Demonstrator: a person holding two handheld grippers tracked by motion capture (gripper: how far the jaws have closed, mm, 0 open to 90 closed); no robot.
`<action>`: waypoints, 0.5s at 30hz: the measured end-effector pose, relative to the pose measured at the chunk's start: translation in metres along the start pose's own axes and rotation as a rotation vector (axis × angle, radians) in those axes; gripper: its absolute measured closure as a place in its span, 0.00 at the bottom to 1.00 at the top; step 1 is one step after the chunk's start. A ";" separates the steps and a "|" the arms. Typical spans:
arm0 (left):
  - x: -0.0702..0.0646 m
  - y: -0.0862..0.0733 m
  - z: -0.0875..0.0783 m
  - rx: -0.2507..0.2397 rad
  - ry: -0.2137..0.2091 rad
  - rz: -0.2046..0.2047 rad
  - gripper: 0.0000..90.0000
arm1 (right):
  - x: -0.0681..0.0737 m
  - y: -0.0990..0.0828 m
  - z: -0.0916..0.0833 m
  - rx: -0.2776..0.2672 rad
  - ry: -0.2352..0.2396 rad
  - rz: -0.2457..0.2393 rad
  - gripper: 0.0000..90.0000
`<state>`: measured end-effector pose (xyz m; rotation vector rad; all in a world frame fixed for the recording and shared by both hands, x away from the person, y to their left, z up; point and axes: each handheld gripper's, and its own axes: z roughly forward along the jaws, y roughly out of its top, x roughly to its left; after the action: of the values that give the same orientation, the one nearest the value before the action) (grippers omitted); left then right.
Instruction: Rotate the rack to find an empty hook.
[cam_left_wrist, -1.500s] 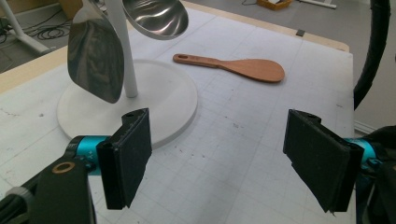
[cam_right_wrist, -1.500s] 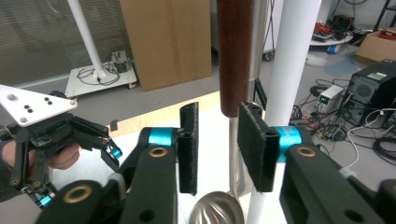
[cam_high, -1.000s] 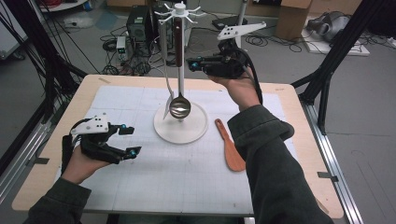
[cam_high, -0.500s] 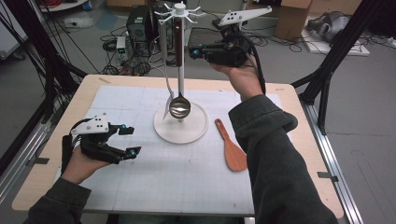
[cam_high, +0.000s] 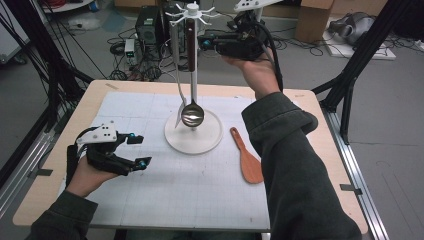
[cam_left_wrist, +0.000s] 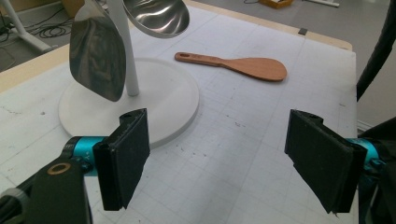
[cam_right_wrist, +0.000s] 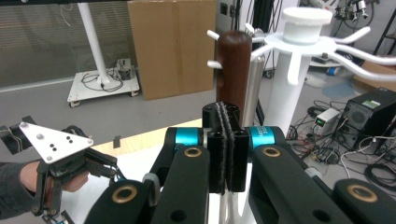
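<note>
Rack (cam_high: 193, 75) mid-table, spatula (cam_high: 247, 157) right; left free

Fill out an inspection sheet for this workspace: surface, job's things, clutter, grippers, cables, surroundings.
Surface: table with a white gridded mat.
Job's things: white rack with a ladle and a metal spatula hanging from it; a wooden spatula lies beside the base.
Clutter: nothing seen.
Grippers: left hand-held gripper open, empty, low over the mat; right hand-held gripper shut, empty, raised at the rack's top by the ladle's brown handle.
Cables: tangle on the floor behind.
Surroundings: cardboard box, electronics.
</note>
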<state>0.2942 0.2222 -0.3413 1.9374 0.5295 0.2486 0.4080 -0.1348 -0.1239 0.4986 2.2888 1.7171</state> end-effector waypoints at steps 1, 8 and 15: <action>0.000 0.000 0.000 0.001 0.001 -0.001 0.25 | 0.000 0.001 0.000 -0.001 -0.001 -0.003 1.00; 0.000 0.000 0.000 0.000 0.003 -0.001 0.24 | 0.002 0.007 0.001 -0.017 -0.020 -0.014 1.00; 0.000 0.000 0.000 0.001 0.003 0.002 0.24 | 0.004 0.012 0.003 -0.023 -0.031 -0.026 1.00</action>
<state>0.2940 0.2221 -0.3413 1.9388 0.5298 0.2526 0.4068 -0.1270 -0.1131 0.4855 2.2422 1.7097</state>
